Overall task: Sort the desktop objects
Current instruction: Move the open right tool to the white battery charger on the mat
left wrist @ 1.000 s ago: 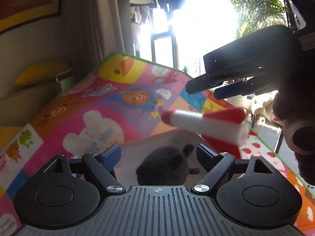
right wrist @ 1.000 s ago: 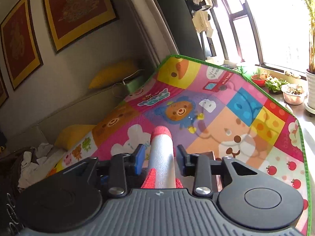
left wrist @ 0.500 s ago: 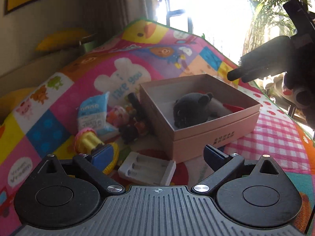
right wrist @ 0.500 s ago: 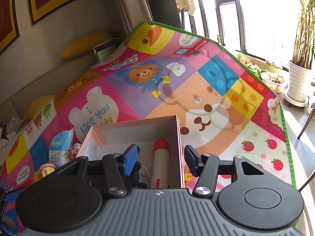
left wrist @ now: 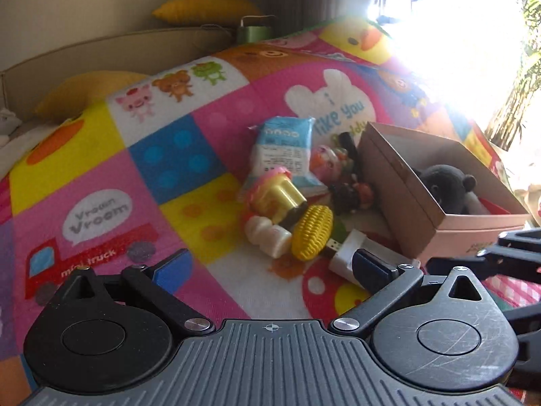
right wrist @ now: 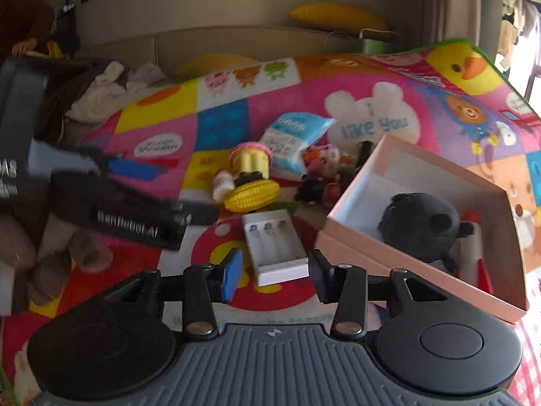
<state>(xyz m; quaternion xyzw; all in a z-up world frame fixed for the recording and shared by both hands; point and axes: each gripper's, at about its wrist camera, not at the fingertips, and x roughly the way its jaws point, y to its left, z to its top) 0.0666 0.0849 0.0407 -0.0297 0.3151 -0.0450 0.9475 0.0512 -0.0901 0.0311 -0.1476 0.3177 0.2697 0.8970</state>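
Observation:
A pink cardboard box (right wrist: 399,257) (left wrist: 426,209) holds a black plush toy (right wrist: 419,226) (left wrist: 446,186) and a white-and-red rocket (right wrist: 473,250). Left of the box lie a white battery charger (right wrist: 274,247) (left wrist: 348,253), a yellow toy corn (right wrist: 252,196) (left wrist: 311,233), a toy cupcake (right wrist: 250,159) (left wrist: 274,193), a blue-white packet (right wrist: 294,135) (left wrist: 284,149) and small figures (right wrist: 318,176). My right gripper (right wrist: 275,274) is open and empty just above the charger. My left gripper (left wrist: 270,270) is open and empty, near the corn.
Everything lies on a colourful cartoon play mat (left wrist: 162,155). Yellow cushions (left wrist: 206,6) and a beige sofa edge are behind it. The left gripper's body (right wrist: 128,209) shows at the left of the right wrist view. Bright window light fills the right side.
The right gripper opened and left the rocket in the box, then swung left toward the charger. The left gripper lowered and turned toward the pile of toys.

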